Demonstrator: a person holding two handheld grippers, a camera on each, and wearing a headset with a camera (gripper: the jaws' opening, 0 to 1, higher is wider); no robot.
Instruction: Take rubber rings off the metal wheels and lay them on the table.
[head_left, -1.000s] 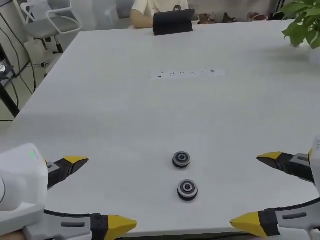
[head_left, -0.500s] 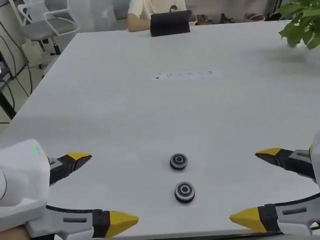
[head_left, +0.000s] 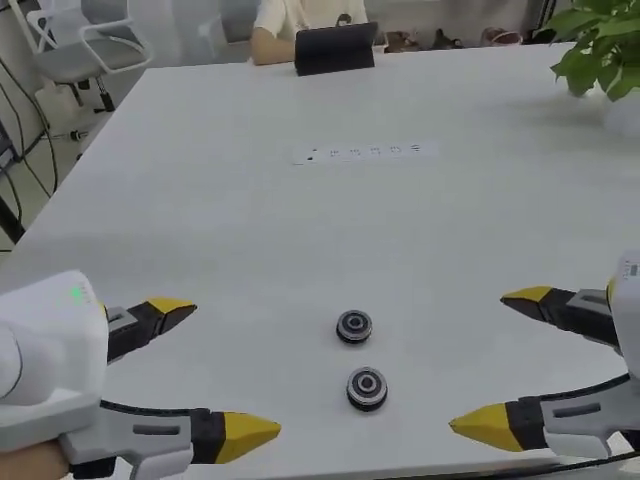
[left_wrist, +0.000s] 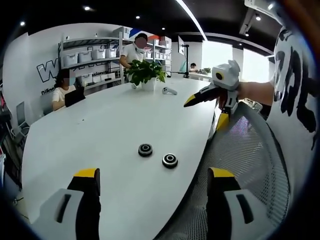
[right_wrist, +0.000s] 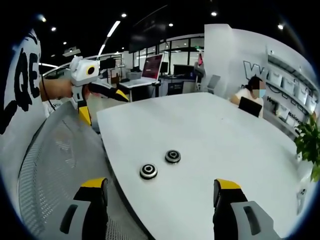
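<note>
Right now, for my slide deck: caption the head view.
Left gripper and right gripper, both open, flank the rubber-ringed far wheel and near wheel on a white table.

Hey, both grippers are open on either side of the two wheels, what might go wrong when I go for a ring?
The near wheel lies loose close to the table edge, so a nudge might slide it off. The far wheel sits right beside it; the left gripper and right gripper have wide-open jaws that might knock one wheel while reaching for the other.
</note>
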